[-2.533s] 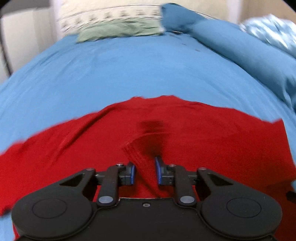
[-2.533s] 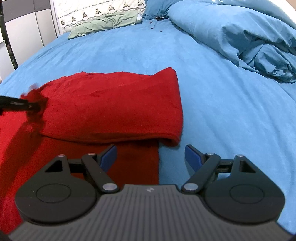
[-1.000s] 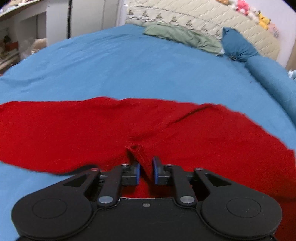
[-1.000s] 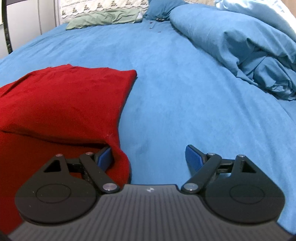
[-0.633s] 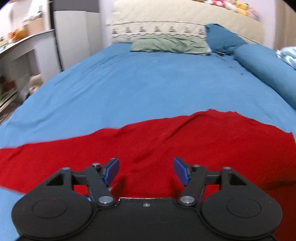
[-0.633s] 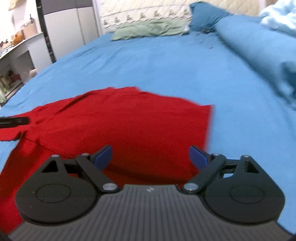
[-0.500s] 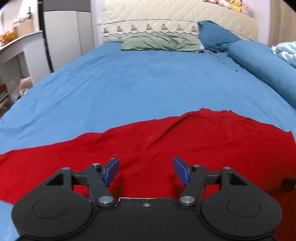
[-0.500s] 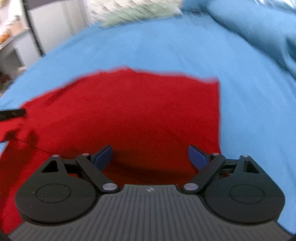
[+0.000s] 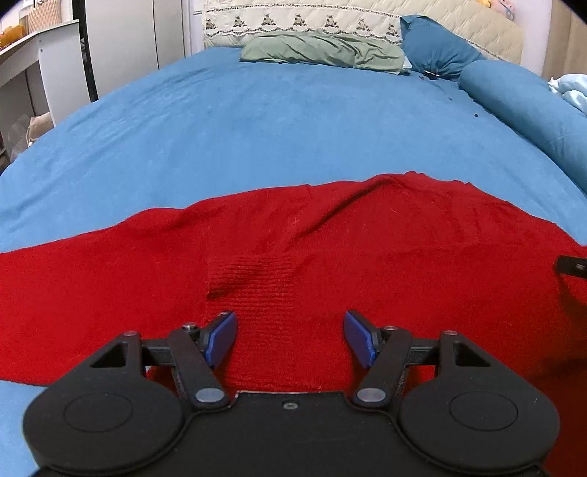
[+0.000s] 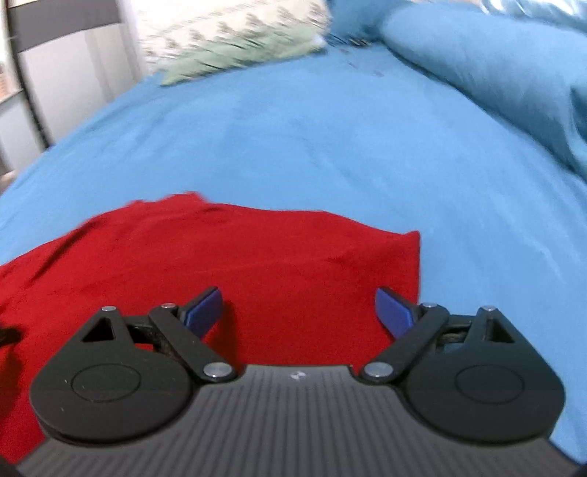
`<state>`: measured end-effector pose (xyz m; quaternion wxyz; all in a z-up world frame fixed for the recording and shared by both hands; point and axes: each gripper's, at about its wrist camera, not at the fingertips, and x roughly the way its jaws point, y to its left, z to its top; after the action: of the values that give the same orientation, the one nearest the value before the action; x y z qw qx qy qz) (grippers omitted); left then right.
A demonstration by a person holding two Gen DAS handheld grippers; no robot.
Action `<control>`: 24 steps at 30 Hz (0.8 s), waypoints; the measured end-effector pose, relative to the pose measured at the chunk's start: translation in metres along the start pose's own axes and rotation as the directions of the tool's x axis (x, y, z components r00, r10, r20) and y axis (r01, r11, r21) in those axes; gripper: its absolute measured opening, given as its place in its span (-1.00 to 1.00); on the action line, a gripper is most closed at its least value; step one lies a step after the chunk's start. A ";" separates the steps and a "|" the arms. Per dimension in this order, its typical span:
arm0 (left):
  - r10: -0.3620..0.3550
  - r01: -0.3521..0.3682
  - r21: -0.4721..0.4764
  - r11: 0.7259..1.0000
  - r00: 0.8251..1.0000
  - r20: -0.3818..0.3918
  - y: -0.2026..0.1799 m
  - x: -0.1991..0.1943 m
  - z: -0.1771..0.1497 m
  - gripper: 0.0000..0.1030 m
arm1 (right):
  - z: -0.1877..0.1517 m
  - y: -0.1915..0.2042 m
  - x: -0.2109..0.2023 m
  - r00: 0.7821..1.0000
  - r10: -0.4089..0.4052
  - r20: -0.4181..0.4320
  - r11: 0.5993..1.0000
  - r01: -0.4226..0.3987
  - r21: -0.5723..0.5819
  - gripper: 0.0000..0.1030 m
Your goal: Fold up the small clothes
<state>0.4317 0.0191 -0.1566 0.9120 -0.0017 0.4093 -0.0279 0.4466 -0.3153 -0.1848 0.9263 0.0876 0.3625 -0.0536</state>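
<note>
A red knit garment lies spread across the blue bed sheet; its ribbed cuff lies folded onto it just ahead of my left gripper, which is open and empty above the cloth. The garment also shows in the right wrist view, with its right corner near the right finger. My right gripper is open and empty over that end. The right gripper's tip shows at the right edge of the left wrist view.
A green pillow, a dark blue pillow and a cream headboard stand at the far end. A blue duvet roll runs along the right side. White furniture stands left of the bed.
My left gripper let go of the red cuff and opened; the cuff now lies on the garment. My right gripper swung left over the garment's right end, staying open.
</note>
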 end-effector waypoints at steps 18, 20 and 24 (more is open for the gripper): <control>0.120 -0.081 -0.345 0.935 0.988 0.093 0.128 -0.128 0.025 1.00 | 0.033 0.146 -0.122 0.995 0.103 0.014 0.984 -0.100 -0.148 1.00; 0.163 -0.124 -0.412 0.903 0.985 0.060 0.163 -0.131 0.019 0.99 | 0.023 0.170 -0.122 0.992 0.122 -0.024 0.980 -0.124 -0.154 1.00; 0.238 -0.196 -0.509 0.838 0.971 0.018 0.229 -0.134 0.001 0.98 | -0.001 0.217 -0.116 0.986 0.148 -0.074 0.977 -0.158 -0.141 1.00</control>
<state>0.3547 0.2553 -0.0623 0.8927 -0.1942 0.3630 0.1832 0.3970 -0.0982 -0.0796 0.9197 0.0486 0.3867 0.0473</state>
